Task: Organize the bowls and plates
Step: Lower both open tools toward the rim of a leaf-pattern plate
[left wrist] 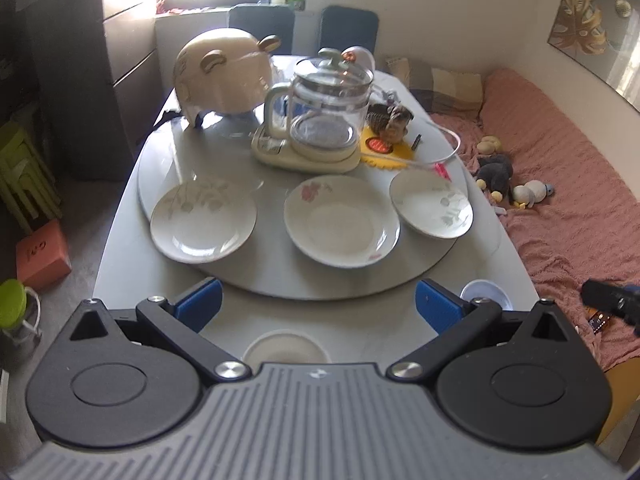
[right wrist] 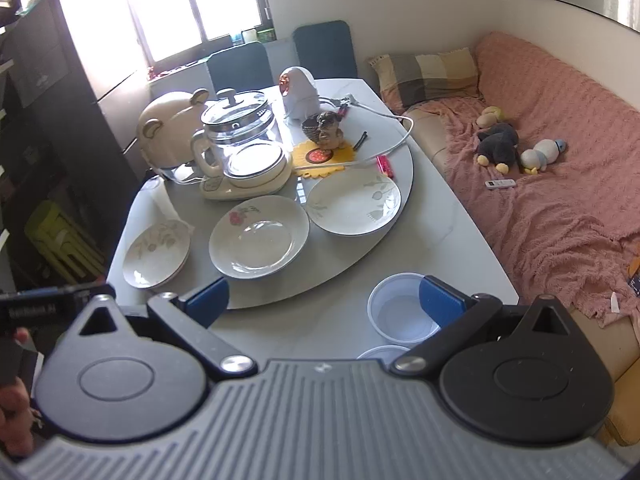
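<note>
While both tools hang back over the near edge of the tabletop, nothing has been picked up: the left gripper has its blue fingers spread wide with only bare surface between them, and the right gripper is spread just as wide and equally empty. That wide stance suits what lies ahead, since each dish needs a rim to slide between the pads.

Ahead of the left fingers, three plates sit in a row on the grey turntable, apart from one another, which reads as the unsorted starting layout. The left plate lies ahead and to the left, the pink-flowered middle plate almost straight ahead, and the right plate ahead and to the right. Behind them the glass kettle and the pig-shaped jar crowd the far half, so any stacking probably has to happen on the near side.

Close to the right tool, a clear plastic bowl sits on the tabletop off the turntable, partly hidden behind the right-hand finger, with a second bowl just below it. A white bowl shows directly beneath the left tool. Bowls being nearest, they look like the easiest first grab, though a shallow plate rim would call for a low, flat approach.
</note>
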`<state>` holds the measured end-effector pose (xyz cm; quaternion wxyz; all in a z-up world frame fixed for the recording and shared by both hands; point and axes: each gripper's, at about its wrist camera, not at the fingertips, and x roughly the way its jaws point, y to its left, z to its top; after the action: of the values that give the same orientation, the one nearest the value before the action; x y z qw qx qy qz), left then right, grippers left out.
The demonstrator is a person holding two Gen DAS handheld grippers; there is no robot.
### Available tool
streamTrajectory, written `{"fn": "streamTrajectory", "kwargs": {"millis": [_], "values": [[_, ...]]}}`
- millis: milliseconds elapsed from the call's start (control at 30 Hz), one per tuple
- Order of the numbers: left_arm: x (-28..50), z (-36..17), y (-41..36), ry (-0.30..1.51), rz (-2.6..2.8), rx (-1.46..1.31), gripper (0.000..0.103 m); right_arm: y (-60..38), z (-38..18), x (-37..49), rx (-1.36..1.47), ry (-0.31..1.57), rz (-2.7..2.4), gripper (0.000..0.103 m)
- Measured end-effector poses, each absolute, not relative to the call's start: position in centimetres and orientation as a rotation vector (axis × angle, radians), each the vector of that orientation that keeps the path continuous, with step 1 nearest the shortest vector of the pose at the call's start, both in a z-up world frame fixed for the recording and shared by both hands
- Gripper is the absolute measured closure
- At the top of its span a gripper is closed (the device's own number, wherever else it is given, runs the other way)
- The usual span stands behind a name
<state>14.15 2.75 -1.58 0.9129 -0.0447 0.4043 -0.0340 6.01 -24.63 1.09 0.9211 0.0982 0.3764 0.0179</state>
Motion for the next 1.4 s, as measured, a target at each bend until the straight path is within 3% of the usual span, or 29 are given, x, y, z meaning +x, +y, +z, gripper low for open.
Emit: {"fn": "streamTrajectory", "kwargs": {"millis": [500,1033,1400], "values": [[22.2,0.6,-2.3,0.772,-0.132,-0.096,0.0,-27.0,-0.3,13.1,0.302,0.756,0.042,0.0],[34.6,-6.9,-8.7,0.939,-0.166,-0.044,0.0,-32.4,-5.3,23.8,0.32,0.833,0.083,0.0],[42.5,-12.6,-11.5,1.057,-0.165,0.043,0.0,-34.6,-10.6,30.5,0.348,0.917,0.183,0.024]]}}
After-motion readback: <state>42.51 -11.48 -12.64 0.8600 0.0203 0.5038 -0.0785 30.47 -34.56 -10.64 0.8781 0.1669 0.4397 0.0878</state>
